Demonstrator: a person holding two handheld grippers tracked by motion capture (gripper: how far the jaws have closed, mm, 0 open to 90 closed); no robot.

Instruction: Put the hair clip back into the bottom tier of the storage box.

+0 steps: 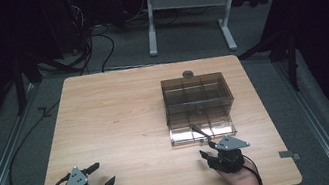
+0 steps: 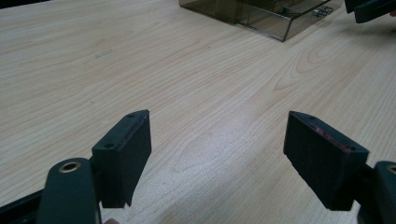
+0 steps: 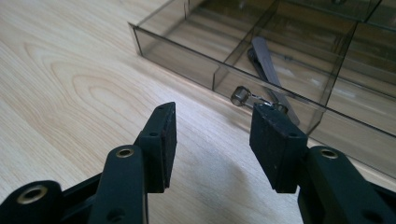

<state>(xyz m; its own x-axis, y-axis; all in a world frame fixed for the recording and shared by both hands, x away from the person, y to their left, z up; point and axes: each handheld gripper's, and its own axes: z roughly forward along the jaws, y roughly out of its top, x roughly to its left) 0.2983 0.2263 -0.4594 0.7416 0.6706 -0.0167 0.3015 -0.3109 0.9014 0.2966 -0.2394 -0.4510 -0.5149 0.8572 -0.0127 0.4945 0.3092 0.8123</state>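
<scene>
Wooden table (image 1: 120, 115) bears a smoky drawer box (image 1: 197, 94), drawer (image 3: 201, 60) out, holding perhaps a clip (image 3: 268, 70); both grippers gape empty.

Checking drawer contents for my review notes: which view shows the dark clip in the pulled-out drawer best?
The right gripper view: the clip lies close, in a drawer compartment. The high view shows it small; the left gripper view catches just the drawer's corner.

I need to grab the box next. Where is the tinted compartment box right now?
In the high view, the tinted compartment box sits right of the table's centre, just beyond the right gripper.
</scene>
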